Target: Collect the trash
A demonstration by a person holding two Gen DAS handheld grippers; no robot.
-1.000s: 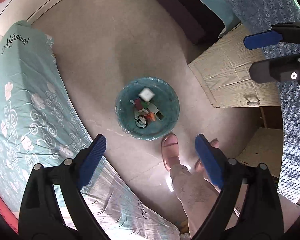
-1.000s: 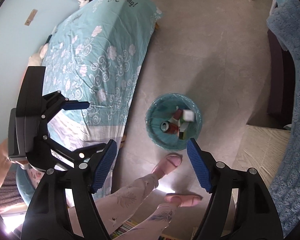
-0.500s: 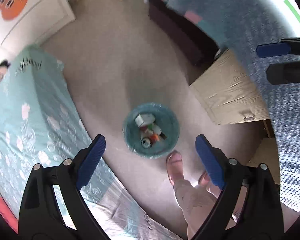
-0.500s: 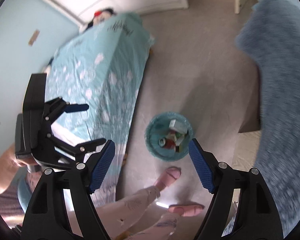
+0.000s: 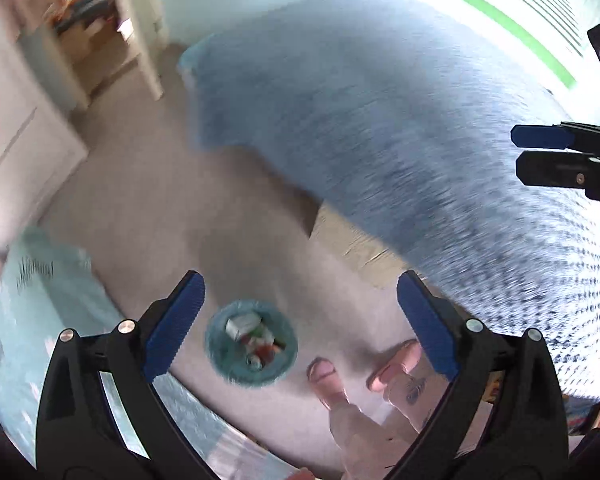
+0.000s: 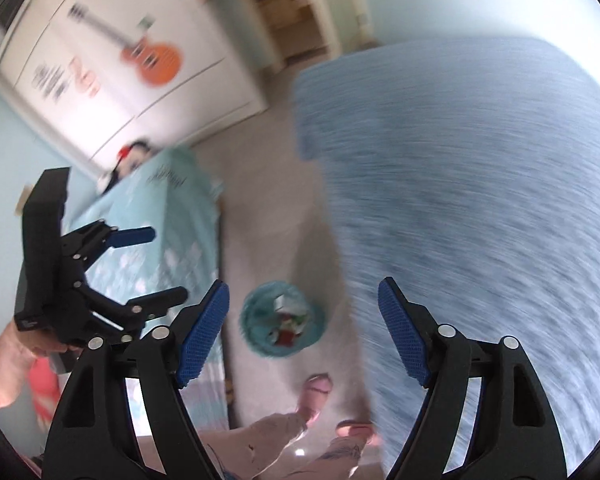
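Both my blue-padded grippers, left point(image 5: 300, 324) and right point(image 6: 303, 330), have just been spreading, jaws wide with nothing between; the round teal trash bin point(image 5: 220, 354), holding litter, sits at six o'clock on the beige floor point(image 5: 220, 216).

Setting: a home bedroom. Two beds flank a strip of beige floor point(image 6: 268, 216): one under a teal floral bedspread point(image 6: 168, 216), one under a blue textured blanket point(image 6: 480, 184). White wardrobe point(image 6: 112, 80) carries a guitar decal point(image 6: 148, 54). Small lined waste bin point(image 6: 282, 318) stands between the beds.
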